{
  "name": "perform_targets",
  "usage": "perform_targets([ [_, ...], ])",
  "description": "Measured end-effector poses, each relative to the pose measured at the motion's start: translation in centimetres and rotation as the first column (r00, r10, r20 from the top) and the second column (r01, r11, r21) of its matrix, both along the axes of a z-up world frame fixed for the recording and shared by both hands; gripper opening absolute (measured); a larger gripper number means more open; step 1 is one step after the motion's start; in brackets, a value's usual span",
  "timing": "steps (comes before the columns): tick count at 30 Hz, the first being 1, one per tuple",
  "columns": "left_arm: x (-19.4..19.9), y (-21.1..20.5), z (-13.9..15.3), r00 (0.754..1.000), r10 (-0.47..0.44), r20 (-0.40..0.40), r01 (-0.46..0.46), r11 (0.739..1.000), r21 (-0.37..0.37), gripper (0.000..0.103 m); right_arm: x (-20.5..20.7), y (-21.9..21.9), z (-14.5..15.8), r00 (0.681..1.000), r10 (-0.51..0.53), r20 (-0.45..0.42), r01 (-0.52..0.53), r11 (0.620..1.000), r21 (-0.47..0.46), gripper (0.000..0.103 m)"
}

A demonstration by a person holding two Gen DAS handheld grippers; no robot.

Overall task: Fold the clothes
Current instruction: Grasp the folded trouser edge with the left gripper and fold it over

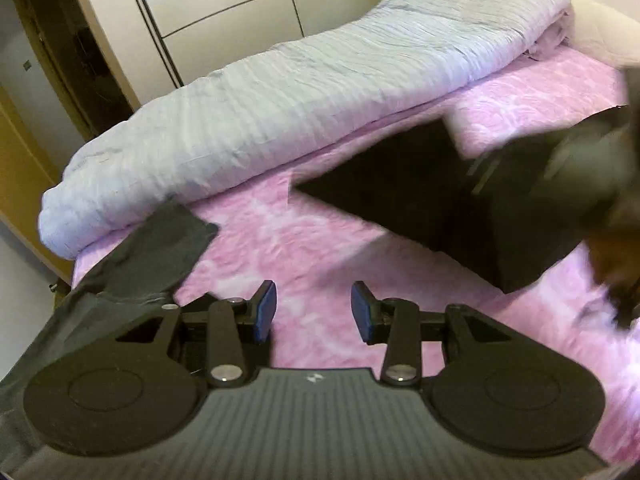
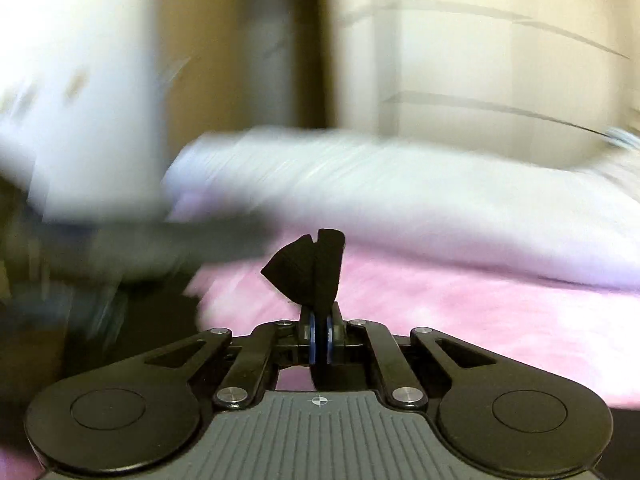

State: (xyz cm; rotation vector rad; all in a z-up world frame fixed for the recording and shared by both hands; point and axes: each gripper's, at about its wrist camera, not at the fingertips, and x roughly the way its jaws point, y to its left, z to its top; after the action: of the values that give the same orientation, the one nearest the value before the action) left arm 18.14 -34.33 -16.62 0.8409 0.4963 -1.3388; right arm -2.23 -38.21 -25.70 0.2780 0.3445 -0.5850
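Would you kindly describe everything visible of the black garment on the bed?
The black garment looks like soft, matte dark cloth, partly lifted off the pink bedsheet with a pointed corner toward the lilac quilt. A bunched fold of it is pinched in the shut right gripper. Another dark, greyer stretch lies beside the open left gripper, untouched by its pads. Blur hides finer detail.

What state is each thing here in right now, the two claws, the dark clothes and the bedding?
left gripper: open, nothing between its pads.
right gripper: shut on black fabric.
black garment: partly lifted off the bed.
grey garment: lying crumpled.
duvet: bunched in a long roll.
pink sheet: spread flat.
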Motion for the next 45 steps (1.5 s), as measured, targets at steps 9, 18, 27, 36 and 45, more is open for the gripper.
perform_targets([
  [9, -15.0, -9.9, -7.1, 0.979, -0.188, -0.082, 0.197, 0.972, 0.127, 0.039, -27.8, -13.9, -14.1, 0.734, -0.678, -0.039, 0.558, 0.569, 0.605, 0.004],
  [18, -20.8, -18.6, -11.7, 0.939, -0.320, -0.128, 0.335, 0.933, 0.130, 0.041, -30.5, -17.0, -11.1, 0.783, -0.608, 0.133, 0.404, 0.659, 0.634, 0.004],
  [27, -19.5, -26.1, -16.6, 0.953, -0.245, -0.179, 0.283, 0.931, 0.232, 0.042, -34.4, -18.4, -16.4, 0.774, -0.633, -0.016, 0.426, 0.502, 0.753, 0.004],
  [36, -12.3, -31.3, -15.9, 0.960, -0.152, -0.234, 0.199, 0.961, 0.194, 0.037, -33.4, -19.1, -15.4, 0.833, -0.552, -0.028, 0.410, 0.582, 0.702, 0.004],
  [45, -5.5, -30.5, -16.9, 0.843, 0.075, -0.532, 0.137, 0.928, 0.347, 0.038, -32.6, -13.2, -11.7, 0.831, -0.544, -0.119, 0.486, 0.603, 0.633, 0.028],
])
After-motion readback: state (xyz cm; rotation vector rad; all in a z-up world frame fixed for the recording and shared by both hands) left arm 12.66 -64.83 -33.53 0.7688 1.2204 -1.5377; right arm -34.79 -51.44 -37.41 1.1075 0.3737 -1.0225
